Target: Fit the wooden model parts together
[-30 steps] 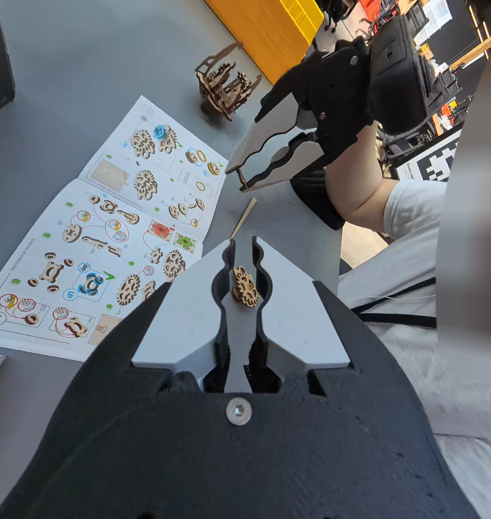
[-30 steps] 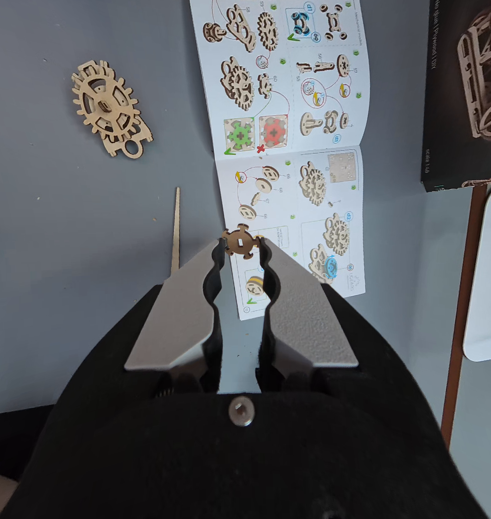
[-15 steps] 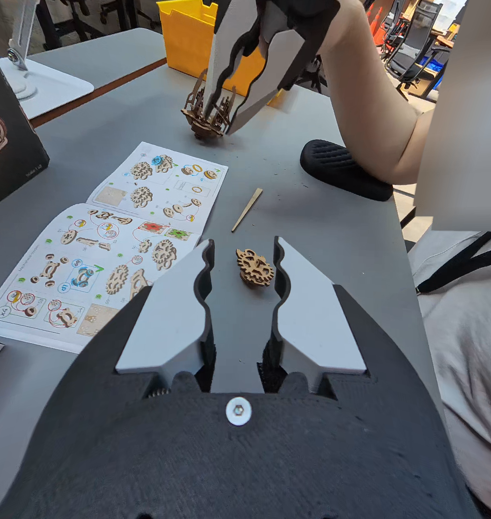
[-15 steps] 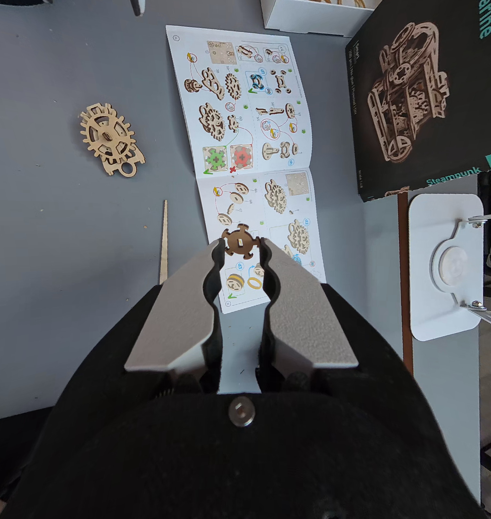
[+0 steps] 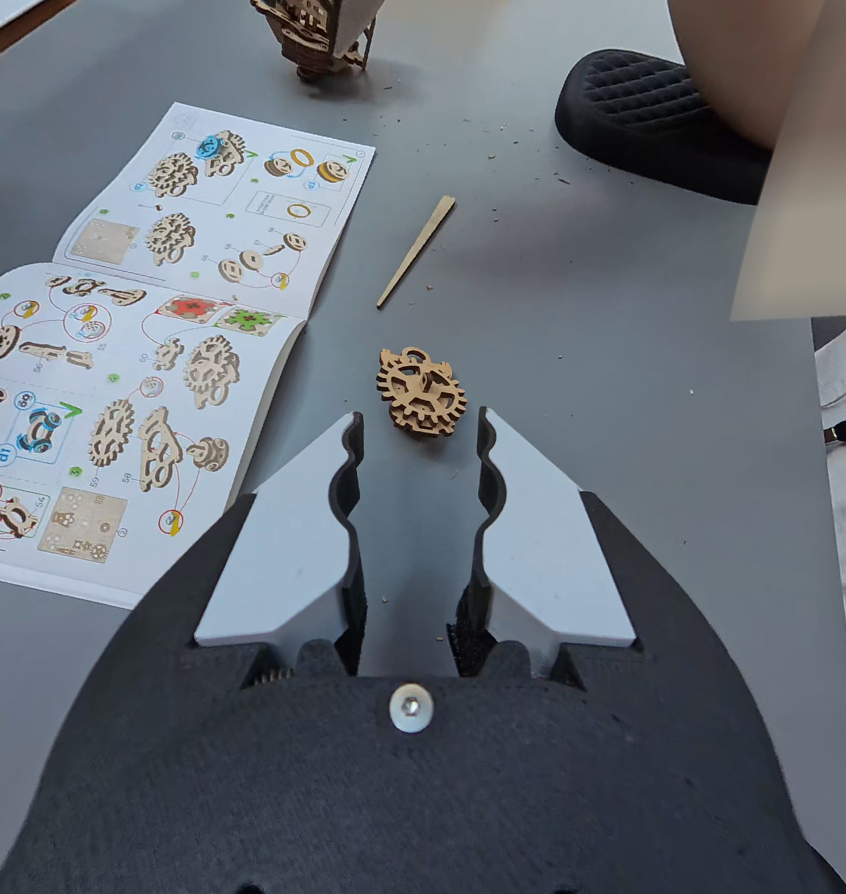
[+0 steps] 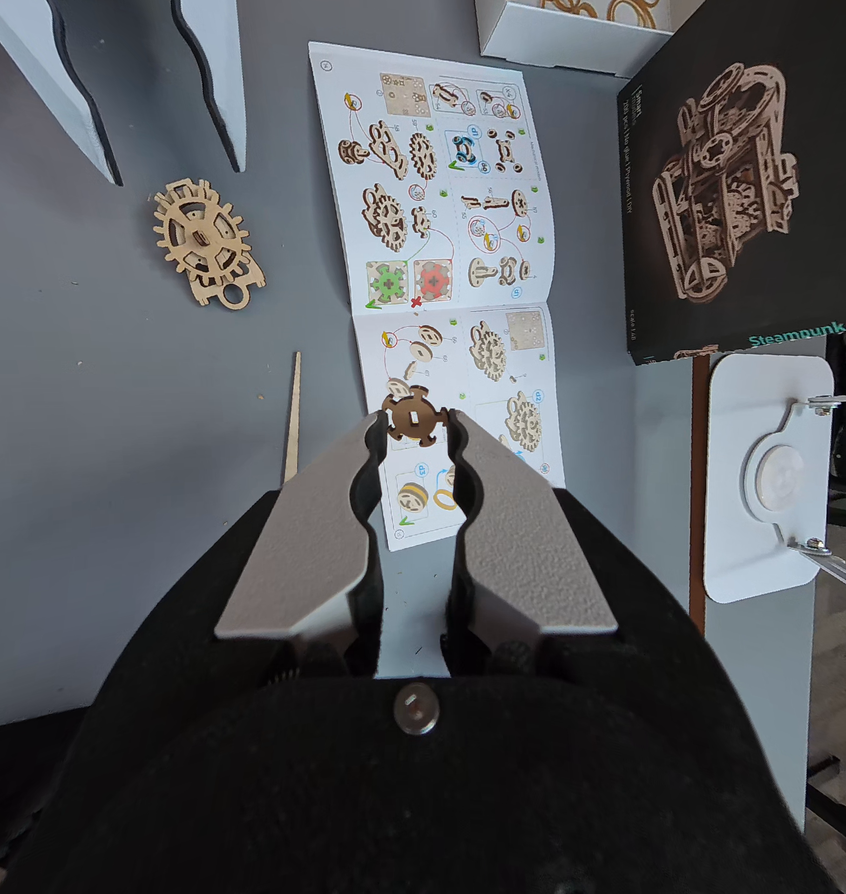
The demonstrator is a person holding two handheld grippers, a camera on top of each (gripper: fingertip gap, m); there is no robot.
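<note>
A wooden gear assembly lies flat on the grey table just beyond my left gripper, which is open and empty. The assembly also shows in the right wrist view, with the left gripper's fingers above it at top left. My right gripper is shut on a small dark notched wooden disc with a slot in its middle, held above the instruction booklet. A partly built wooden model stands at the far table end.
The open instruction booklet lies left of the gear. A thin wooden stick lies beyond it. A black padded rest and a person's arm are at the far right. A dark kit box and a white stand base sit on the right. My hands' fingertips stand some 15 cm from each other. My right gripper's tips are some 9 cm from the thin wooden stick. It is also in sight in the right wrist view.
My left gripper opened, let go of the gear assembly and drew back from it. My right gripper rose and moved along the booklet, still holding the disc.
</note>
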